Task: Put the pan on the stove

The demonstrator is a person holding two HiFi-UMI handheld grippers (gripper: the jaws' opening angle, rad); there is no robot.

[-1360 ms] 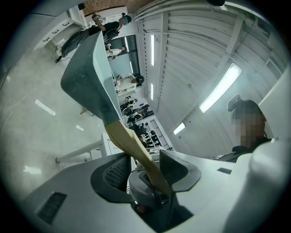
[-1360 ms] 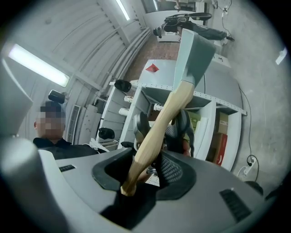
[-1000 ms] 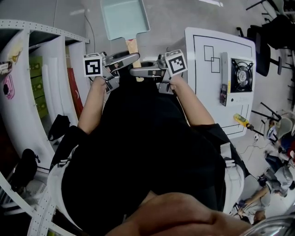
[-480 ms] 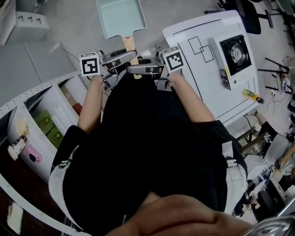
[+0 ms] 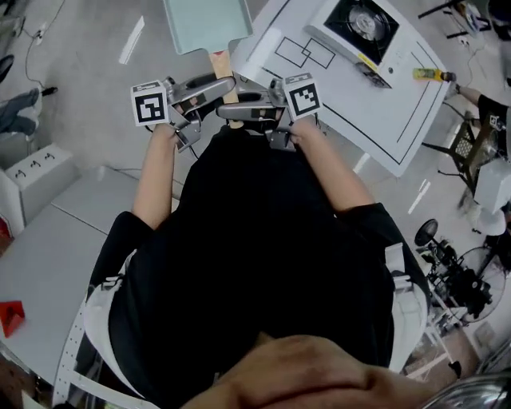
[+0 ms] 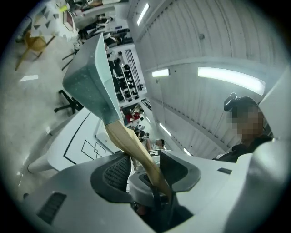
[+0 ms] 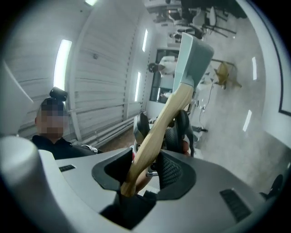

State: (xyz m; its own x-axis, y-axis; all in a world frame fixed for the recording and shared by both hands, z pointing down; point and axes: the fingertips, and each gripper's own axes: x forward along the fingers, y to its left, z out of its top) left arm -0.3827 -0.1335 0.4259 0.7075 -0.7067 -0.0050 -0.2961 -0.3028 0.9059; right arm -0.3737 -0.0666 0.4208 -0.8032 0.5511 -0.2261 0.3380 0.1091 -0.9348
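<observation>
A pale green rectangular pan [image 5: 206, 24] with a wooden handle [image 5: 219, 65] is held out in front of the person, above the floor. Both grippers clamp the handle from opposite sides: my left gripper [image 5: 223, 84] reaches in from the left, my right gripper [image 5: 227, 112] from the right. The left gripper view shows the pan [image 6: 88, 82] tilted, its handle [image 6: 132, 145] running down between the pads. In the right gripper view the handle [image 7: 154, 136] likewise passes between the jaws up to the pan [image 7: 191, 54]. The stove [image 5: 363, 20] sits on the white table [image 5: 375, 112], up and to the right of the pan.
Black rectangles are drawn on the table beside the stove, and a yellow object [image 5: 427, 73] lies near its far edge. A grey box [image 5: 36, 180] and a red item [image 5: 9, 315] are at the left. Fans and stands [image 5: 447, 264] crowd the right.
The whole view has swung: the white shelves at the left are gone, and the table with the stove has shifted to the top right and turned. Both grippers keep hold of the handle.
</observation>
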